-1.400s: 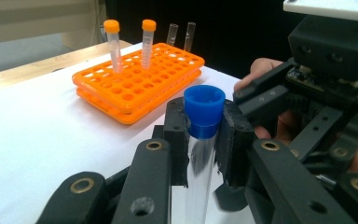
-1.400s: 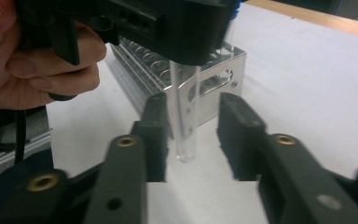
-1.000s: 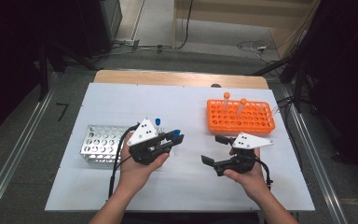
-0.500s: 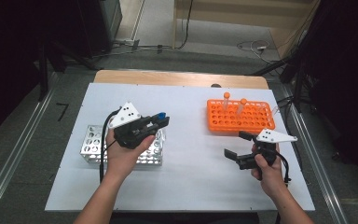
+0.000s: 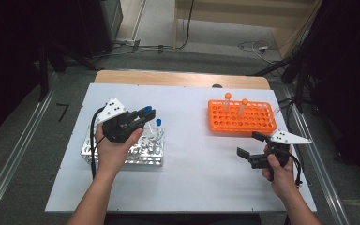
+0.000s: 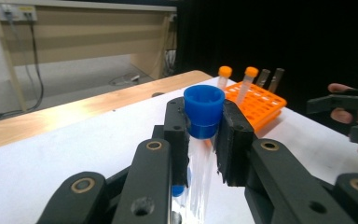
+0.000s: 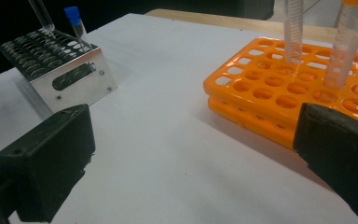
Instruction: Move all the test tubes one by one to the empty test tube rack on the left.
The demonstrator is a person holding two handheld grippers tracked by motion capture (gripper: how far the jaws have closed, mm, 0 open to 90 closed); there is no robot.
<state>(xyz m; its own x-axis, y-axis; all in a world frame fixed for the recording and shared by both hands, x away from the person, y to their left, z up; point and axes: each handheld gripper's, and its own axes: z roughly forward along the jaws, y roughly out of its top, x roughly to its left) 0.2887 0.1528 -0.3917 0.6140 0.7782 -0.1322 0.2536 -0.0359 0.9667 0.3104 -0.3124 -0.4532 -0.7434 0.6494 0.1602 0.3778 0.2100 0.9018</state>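
My left gripper [image 5: 146, 112] is shut on a clear tube with a blue cap [image 5: 146, 109], held over the right end of the metal rack [image 5: 136, 161]. In the left gripper view the pads [image 6: 177, 135] squeeze the tube just under its blue cap [image 6: 204, 105]. Another blue-capped tube [image 5: 158, 123] stands in the metal rack [image 7: 70, 74]. My right gripper [image 5: 249, 144] is open in front of the orange rack [image 5: 243, 123]; its jaws have just been opening, and nothing lies between them [image 7: 196, 154].
Two orange-capped tubes [image 5: 228, 99] and two uncapped ones stand in the far rows of the orange rack [image 7: 279, 88]. Open white tabletop [image 5: 192, 154] lies between the two racks. The table's wooden far edge [image 5: 178, 78] runs behind them.
My left hand has carried the blue-capped tube leftward from the table's middle to above the metal rack. My right hand has moved rightward, to just in front of the orange rack.
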